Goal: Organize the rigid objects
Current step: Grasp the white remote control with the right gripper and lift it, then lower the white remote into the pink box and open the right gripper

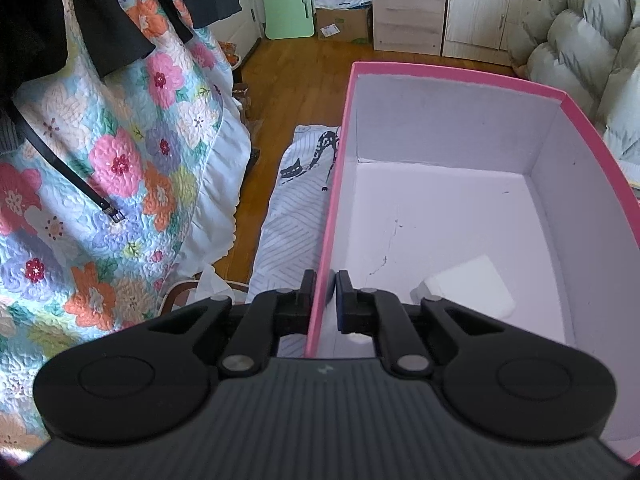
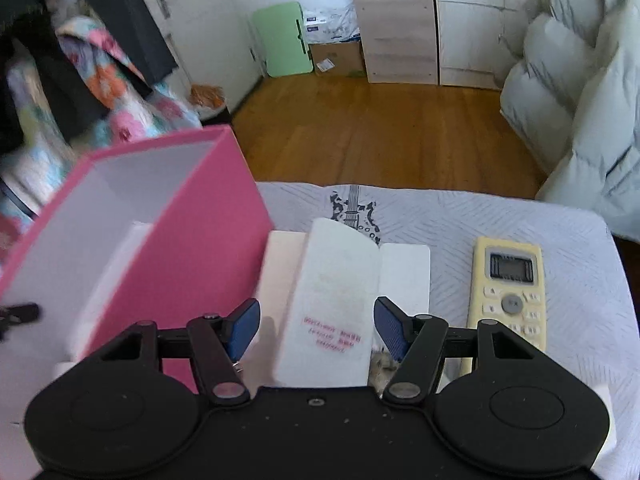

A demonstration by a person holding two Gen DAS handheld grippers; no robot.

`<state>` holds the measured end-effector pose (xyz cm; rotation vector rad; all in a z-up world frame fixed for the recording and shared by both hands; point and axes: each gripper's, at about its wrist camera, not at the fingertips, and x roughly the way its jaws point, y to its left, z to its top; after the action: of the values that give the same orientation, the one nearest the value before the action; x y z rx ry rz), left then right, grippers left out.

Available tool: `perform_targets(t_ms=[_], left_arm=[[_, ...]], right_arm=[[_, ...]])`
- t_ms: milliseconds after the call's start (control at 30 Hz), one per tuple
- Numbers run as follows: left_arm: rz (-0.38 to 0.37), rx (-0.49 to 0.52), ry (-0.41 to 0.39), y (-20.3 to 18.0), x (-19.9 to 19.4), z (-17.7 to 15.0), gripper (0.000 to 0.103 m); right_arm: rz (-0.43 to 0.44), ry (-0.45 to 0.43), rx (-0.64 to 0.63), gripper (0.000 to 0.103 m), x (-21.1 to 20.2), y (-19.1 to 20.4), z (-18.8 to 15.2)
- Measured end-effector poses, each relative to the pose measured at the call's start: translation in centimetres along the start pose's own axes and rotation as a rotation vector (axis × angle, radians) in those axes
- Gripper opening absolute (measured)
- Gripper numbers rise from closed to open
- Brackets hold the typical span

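Observation:
A pink box with a white inside stands on a cloth-covered table. My left gripper is shut on the box's left wall. A white block lies inside the box near its front. In the right wrist view the pink box is at the left. My right gripper is open above a translucent white packet with red print that lies on a flat white card. A yellowish remote control lies to the right of it.
The table cloth is grey with a guitar print. A flowered quilt hangs at the left, a puffy grey coat at the right. Wooden floor, a green folding board and cabinets are beyond.

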<state>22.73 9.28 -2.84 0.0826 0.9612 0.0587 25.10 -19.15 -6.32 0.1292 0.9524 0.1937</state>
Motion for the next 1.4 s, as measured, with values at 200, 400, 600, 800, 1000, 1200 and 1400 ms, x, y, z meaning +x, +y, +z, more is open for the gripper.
perform_targets(t_ms=[200, 400, 600, 800, 1000, 1200, 1400], left_arm=[[0.001, 0.017, -0.015, -0.2, -0.3, -0.1, 0.008], [0.001, 0.017, -0.015, -0.5, -0.3, -0.1, 0.008], [-0.004, 0.015, -0.020, -0.3, -0.4, 0.0, 0.008], [-0.007, 0.012, -0.021, -0.2, -0.3, 0.0, 0.008], [-0.009, 0.011, -0.021, -0.2, -0.3, 0.1, 0.008], [-0.016, 0.019, -0.018, 0.4, -0.2, 0.2, 0.008], [-0.028, 0.007, -0.013, 0.8, -0.1, 0.3, 0.007]], right_arm=[[0.003, 0.012, 0.076, 0.056, 1.1, -1.3, 0.0], [0.064, -0.023, 0.150, 0.023, -2.1, -1.9, -0.6], [0.102, 0.037, 0.257, 0.024, -3.3, -3.2, -2.1], [0.041, 0.079, 0.137, 0.033, -2.1, -1.8, -2.4], [0.011, -0.006, 0.087, 0.022, -1.3, -1.7, -2.6], [0.018, -0.143, 0.038, 0.020, -5.4, -1.0, -3.0], [0.006, -0.252, -0.032, 0.020, -10.8, 0.9, -2.0]])
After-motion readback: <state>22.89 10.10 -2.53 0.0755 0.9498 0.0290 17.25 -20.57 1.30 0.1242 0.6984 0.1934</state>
